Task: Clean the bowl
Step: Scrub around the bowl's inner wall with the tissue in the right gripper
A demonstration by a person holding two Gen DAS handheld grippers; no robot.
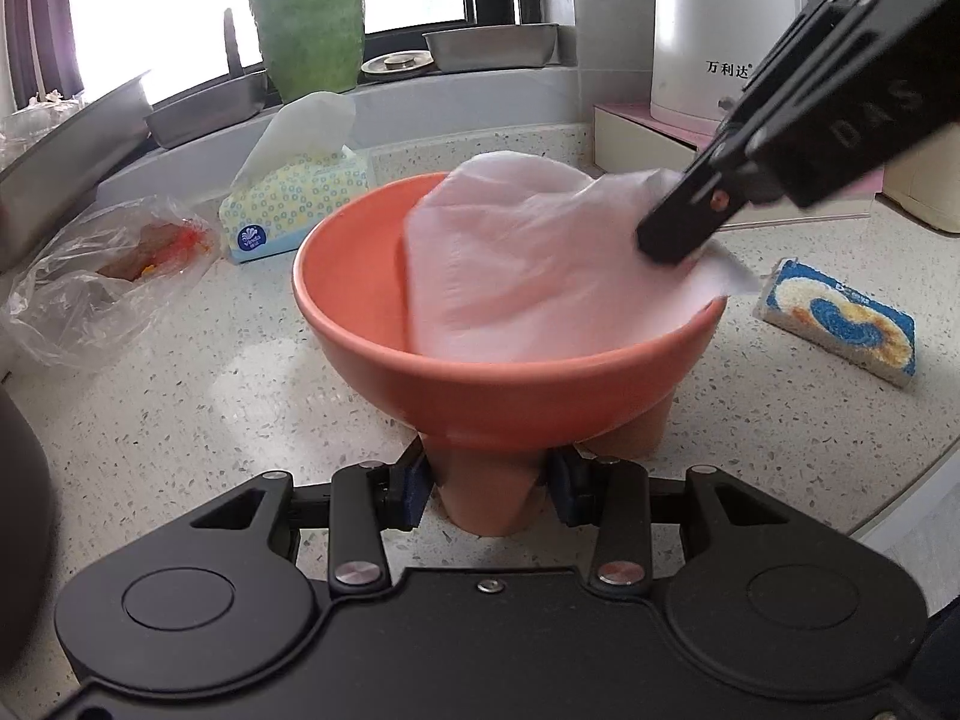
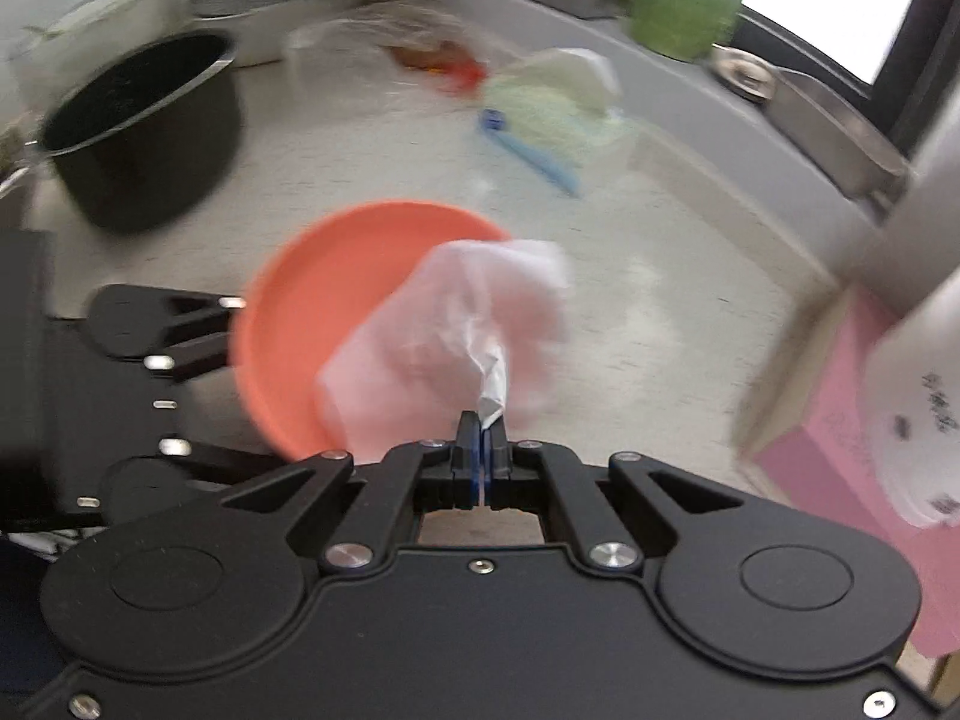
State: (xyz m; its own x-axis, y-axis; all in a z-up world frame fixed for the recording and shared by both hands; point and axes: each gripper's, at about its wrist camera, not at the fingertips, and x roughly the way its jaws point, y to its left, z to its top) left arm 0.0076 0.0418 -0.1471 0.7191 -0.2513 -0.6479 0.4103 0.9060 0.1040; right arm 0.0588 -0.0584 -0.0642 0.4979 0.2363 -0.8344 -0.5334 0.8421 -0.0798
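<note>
Left claw point(image 1: 489, 489) clamped on a foot of the orange footed bowl point(image 1: 360, 300) — right claw point(image 2: 483, 450) pinching a white paper tissue point(image 1: 528, 264) (draped inside) above the speckled surface point(image 1: 210, 420).

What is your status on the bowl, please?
Left gripper clamped on bowl foot. Right gripper shut on tissue inside bowl. Nothing in the way.

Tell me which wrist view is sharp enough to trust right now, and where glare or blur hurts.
Left wrist view: sharp on the bowl and tissue; the window is blown out white, edges bent by fisheye. Right wrist view: motion-smeared throughout; only the right gripper itself stays crisp.
</note>
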